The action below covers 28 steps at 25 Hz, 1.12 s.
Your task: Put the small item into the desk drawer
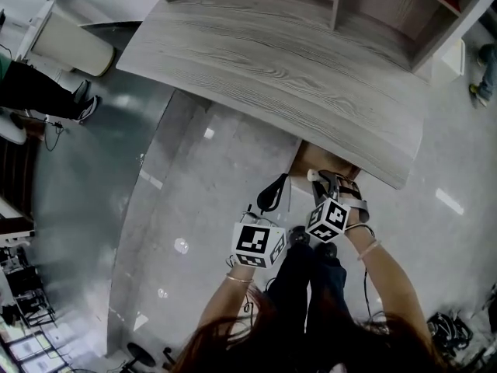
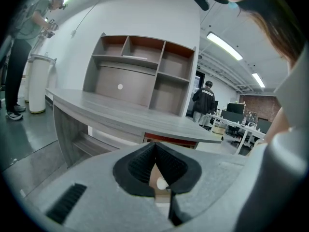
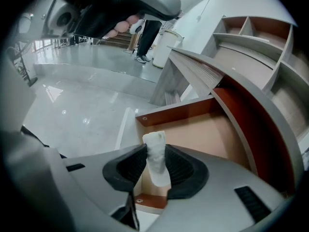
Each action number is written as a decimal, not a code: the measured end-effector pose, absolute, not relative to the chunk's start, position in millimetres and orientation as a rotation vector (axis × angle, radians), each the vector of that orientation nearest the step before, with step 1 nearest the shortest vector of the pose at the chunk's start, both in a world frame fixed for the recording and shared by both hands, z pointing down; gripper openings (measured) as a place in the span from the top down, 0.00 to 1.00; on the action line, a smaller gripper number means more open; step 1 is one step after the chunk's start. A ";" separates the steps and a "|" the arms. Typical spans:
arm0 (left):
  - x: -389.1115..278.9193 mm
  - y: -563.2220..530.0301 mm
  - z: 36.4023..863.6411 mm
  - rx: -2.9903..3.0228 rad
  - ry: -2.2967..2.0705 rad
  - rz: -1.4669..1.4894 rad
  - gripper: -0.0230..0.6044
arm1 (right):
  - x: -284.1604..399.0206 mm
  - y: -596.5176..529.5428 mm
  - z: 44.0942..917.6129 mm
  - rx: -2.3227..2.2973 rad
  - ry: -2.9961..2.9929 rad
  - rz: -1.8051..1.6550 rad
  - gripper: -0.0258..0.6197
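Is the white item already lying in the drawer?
No, the white item is clamped between the jaws of the right gripper, with the open drawer beyond it.

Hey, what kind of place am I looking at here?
Probably an open-plan office or lab workspace: a grey wood-grain desk with a shelf unit on it, rows of workstations with monitors behind it, and long ceiling strip lights overhead.
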<state>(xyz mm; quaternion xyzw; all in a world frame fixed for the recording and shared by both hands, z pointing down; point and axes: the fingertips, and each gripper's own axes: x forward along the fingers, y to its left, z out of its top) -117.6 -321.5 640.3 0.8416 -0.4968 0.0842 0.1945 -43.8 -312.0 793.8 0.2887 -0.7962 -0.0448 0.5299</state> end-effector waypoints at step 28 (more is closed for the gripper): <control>-125.5 -329.7 677.4 2.277 -1.404 0.239 0.94 | -34.5 -312.8 847.5 0.668 -1.659 -0.057 0.77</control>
